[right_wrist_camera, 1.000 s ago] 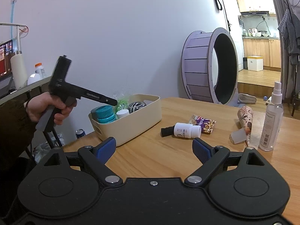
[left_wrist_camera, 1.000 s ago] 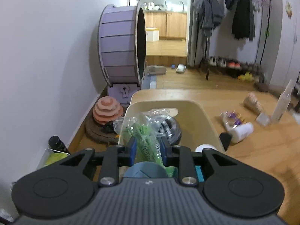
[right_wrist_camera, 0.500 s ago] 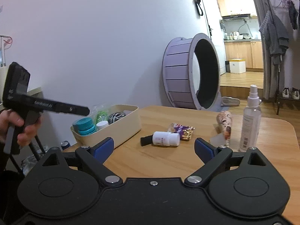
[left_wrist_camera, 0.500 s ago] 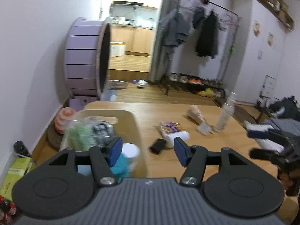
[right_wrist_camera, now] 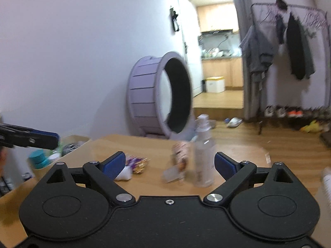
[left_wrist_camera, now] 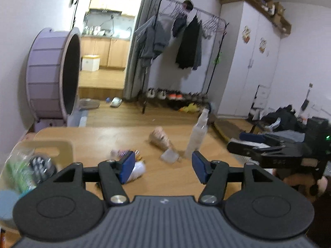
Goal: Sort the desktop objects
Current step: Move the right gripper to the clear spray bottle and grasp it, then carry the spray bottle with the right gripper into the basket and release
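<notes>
The sorting looks partly done. The cream storage bin [left_wrist_camera: 51, 147] at the left end of the tabletop [left_wrist_camera: 115, 136] already holds several things: a green packet in clear wrap [left_wrist_camera: 17, 170], a dark striped ball [left_wrist_camera: 42, 164], a teal-lidded jar [right_wrist_camera: 39, 158] and a small white cap [right_wrist_camera: 54, 156] beside it.

Still loose on the tabletop, well apart from the bin, are five items as far as the blur allows: a white pill bottle [left_wrist_camera: 137, 170] lying on its side, a purple-and-gold snack wrapper [right_wrist_camera: 138, 162] just beside it, a patterned paper cone [left_wrist_camera: 160, 139] lying down, a small clear plastic piece [left_wrist_camera: 170, 156] at the cone's near end, and a clear spray bottle [right_wrist_camera: 203, 155] standing upright next to them. A white thing at the far right edge of the right wrist view is too blurred to name.

The left tongs [left_wrist_camera: 163, 168] are spread wide and empty, hanging above the tabletop and pointed at the loose cluster, with the pill bottle close to the left pad. The right tongs [right_wrist_camera: 169, 165] are also spread wide and empty, aimed at the cone and spray bottle. Neither touches anything.

By my judgement roughly half the work is left: each loose item needs picking up and placing in the bin, and the pill bottle seems the likeliest next for the left tongs.
</notes>
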Demonstrator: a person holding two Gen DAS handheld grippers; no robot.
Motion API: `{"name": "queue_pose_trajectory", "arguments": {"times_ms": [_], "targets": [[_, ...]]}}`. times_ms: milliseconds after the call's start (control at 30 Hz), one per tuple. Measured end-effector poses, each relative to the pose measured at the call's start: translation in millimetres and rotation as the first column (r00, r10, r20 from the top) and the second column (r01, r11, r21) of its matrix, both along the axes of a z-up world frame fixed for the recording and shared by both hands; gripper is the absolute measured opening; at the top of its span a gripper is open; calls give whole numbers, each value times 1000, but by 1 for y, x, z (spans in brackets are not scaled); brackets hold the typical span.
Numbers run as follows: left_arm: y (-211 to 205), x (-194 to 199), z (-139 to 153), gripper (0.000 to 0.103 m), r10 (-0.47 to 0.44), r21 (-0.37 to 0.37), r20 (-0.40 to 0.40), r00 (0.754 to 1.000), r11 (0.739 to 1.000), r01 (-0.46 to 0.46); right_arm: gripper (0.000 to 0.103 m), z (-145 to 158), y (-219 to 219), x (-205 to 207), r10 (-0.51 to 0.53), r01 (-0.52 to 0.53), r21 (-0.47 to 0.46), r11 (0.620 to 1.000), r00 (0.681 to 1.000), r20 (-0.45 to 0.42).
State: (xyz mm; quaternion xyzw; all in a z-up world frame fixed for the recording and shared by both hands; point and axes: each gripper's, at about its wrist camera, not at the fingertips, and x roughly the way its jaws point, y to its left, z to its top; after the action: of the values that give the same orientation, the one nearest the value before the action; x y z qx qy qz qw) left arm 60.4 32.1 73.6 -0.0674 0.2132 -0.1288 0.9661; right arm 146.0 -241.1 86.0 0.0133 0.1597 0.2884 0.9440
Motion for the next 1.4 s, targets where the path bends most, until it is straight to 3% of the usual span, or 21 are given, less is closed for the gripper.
{"name": "queue_pose_trajectory", "arguments": {"times_ms": [133, 267, 500, 733, 833, 900, 1067, 1233, 1400], "targets": [[-4, 0, -2, 60, -18, -37, 43, 999, 999, 19, 90, 4, -1, 19, -42, 42, -2, 999, 999, 9], [-5, 1, -10, 59, -39, -41, 59, 997, 998, 42, 89, 2, 6, 36, -56, 59, -70, 996, 997, 45], [6, 1, -12, 59, -16, -54, 65, 998, 998, 19, 68, -10, 16, 68, -67, 71, -147, 987, 997, 31], [13, -2, -13, 60, -9, -47, 56, 998, 999, 12, 55, -16, 20, 82, -73, 74, -156, 985, 997, 8], [16, -4, -13, 60, -5, -45, 54, 999, 999, 7, 44, -18, 21, 85, -54, 52, -128, 990, 998, -13], [18, -5, -12, 60, -1, -46, 55, 998, 999, 3, 30, -17, 24, 86, -38, 36, -119, 992, 999, -20], [21, -10, -8, 60, 7, -45, 60, 998, 999, -5, 22, -12, 25, 85, -27, 25, -99, 995, 999, -24], [31, -17, 1, 60, 27, -35, 76, 997, 999, -25, 22, 2, 25, 78, -12, 12, -70, 997, 1000, 4], [51, -32, 17, 60, 78, -14, 101, 992, 997, -77, 22, 27, 46, 61, 71, -69, -30, 997, 996, 50]]}}
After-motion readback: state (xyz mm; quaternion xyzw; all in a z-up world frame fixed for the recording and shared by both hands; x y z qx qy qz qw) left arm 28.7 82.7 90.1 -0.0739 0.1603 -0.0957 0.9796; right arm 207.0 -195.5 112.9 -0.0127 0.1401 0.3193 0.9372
